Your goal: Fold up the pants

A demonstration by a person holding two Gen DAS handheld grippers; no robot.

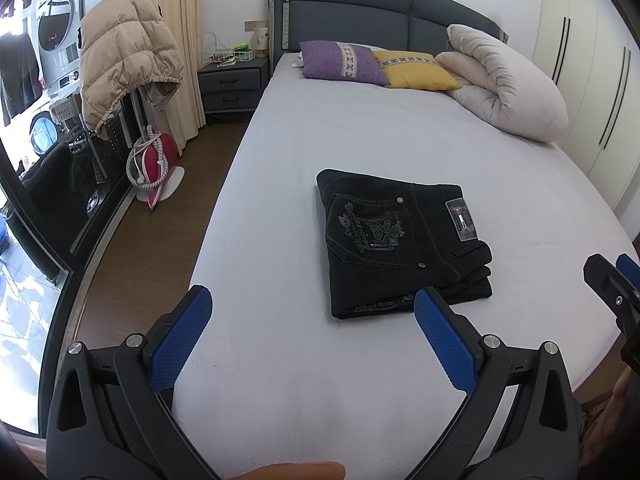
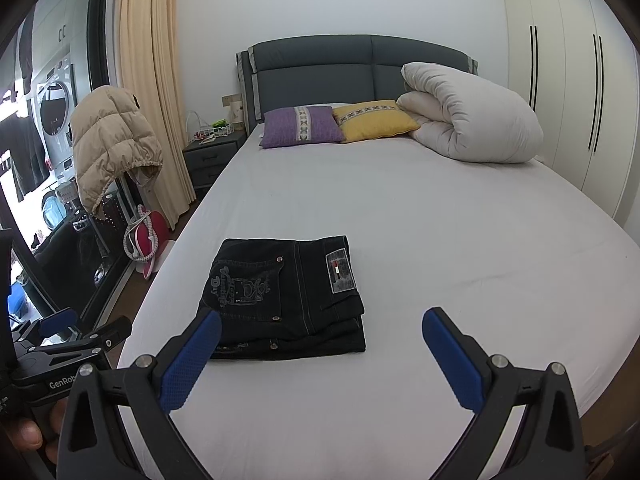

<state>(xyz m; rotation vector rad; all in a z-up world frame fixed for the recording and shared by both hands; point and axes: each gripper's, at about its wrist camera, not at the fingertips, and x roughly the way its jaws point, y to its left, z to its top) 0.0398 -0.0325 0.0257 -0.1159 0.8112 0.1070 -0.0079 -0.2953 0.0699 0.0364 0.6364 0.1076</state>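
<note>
Nearest, the left gripper (image 1: 312, 312) and the right gripper (image 2: 322, 330) hang low over the foot of the bed (image 1: 280, 200), each with its blue-padded fingers spread wide apart and holding nothing. Just beyond them, the black pants (image 1: 400, 240) lie on the sheet as a compact, squared stack, back pocket and waistband label facing up. The folding looks complete; at most a light press or squaring of the edges remains. Farther off sit a purple pillow (image 2: 300, 126), a yellow pillow (image 2: 372, 120) and a rolled duvet (image 2: 472, 120) against the headboard.
</note>
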